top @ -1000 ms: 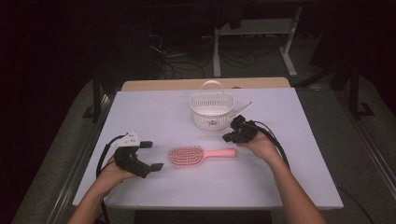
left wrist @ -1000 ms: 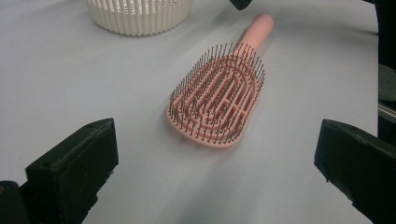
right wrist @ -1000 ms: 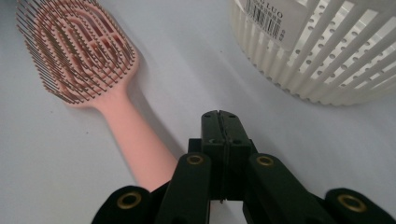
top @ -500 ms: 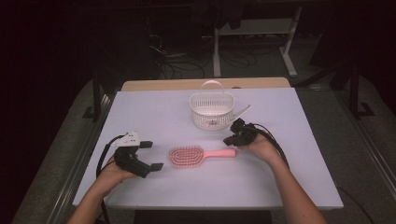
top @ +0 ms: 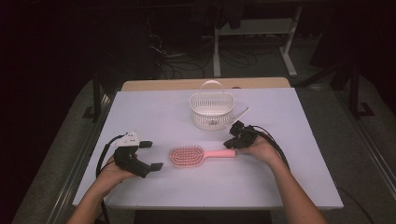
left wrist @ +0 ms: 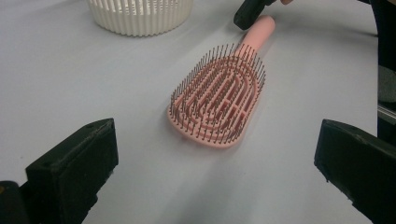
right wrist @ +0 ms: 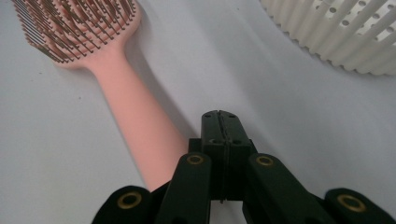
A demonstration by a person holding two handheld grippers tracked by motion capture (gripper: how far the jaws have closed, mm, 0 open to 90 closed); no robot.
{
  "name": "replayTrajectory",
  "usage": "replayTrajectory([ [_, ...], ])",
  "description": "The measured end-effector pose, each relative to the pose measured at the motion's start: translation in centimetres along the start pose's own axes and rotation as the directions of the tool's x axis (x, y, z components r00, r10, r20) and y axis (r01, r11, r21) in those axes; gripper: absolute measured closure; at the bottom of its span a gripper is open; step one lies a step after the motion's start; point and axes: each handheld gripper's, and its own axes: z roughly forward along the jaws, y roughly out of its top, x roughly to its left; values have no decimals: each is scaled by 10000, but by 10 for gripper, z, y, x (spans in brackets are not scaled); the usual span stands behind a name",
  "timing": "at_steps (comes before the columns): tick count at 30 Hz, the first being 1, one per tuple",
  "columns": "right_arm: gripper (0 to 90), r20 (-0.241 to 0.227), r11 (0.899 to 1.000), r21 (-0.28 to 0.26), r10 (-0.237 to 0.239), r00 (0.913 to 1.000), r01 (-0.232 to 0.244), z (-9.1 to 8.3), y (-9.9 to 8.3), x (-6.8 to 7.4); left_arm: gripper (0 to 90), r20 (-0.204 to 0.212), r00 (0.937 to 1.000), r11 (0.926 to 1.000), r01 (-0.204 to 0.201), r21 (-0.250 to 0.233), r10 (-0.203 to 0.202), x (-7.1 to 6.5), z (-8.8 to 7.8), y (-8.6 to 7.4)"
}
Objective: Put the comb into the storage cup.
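Observation:
A pink hairbrush (top: 187, 156) lies bristles up on the white table (top: 280, 186), with its handle pointing right. My right gripper (top: 230, 143) is shut with nothing between its jaws. Its tip (right wrist: 219, 122) sits just beside the end of the brush handle (right wrist: 135, 116). My left gripper (top: 152, 154) rests open to the left of the brush head (left wrist: 217, 102), jaws wide apart and aimed at it (left wrist: 212, 186). The right gripper's black tip (left wrist: 250, 11) also appears at the handle's far end.
A white slatted basket (top: 212, 119) with a hoop handle stands behind the brush (left wrist: 140, 18) (right wrist: 345, 42). A thin white stick (top: 240, 115) lies at its right side. A wooden board (top: 154, 85) runs along the table's far edge.
My right gripper has shifted slightly down towards the end of the brush handle. The left gripper and the brush have stayed put.

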Motion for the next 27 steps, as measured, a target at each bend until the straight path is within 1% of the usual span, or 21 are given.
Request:
replayTrajectory([
  [8, 888, -40, 10000, 51, -68, 10000, 68, -2, -4, 4, 0, 20, 10000, 10000, -42, 6, 42, -1, -1, 0],
  [18, 888, -141, 9998, 115, -186, 9997, 188, -6, -5, 10, 0, 69, 10000, 10000, 9, -22, -9, 0, -1, 0],
  [27, 888, -231, 9986, 322, -417, 9989, 424, -6, -8, 19, 0, 70, 10000, 10000, -6, -55, 7, -1, -2, 0],
])
